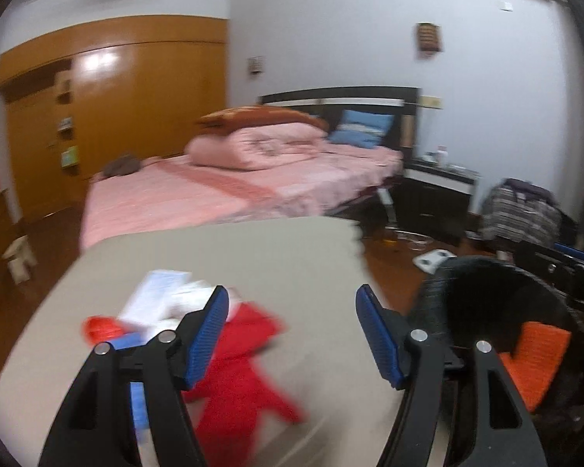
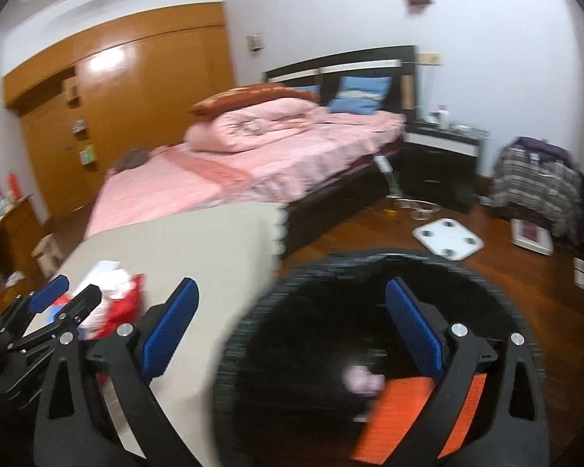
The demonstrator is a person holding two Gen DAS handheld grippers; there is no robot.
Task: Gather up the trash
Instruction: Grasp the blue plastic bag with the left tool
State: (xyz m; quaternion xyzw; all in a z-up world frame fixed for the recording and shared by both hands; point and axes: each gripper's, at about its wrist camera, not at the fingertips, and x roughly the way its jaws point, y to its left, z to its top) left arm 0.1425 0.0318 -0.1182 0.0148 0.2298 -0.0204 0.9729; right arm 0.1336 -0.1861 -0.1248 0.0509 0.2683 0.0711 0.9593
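Trash — red wrappers and white paper — heaped on the beige worktop, beside the black bin. Left hand-held gripper wide open above it; right hand-held gripper open over the bin — nothing held.

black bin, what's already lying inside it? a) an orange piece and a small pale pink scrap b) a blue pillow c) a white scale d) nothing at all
a: the right wrist view looks down into the black bin, where an orange piece and a small pale pink scrap lie on the bottom.
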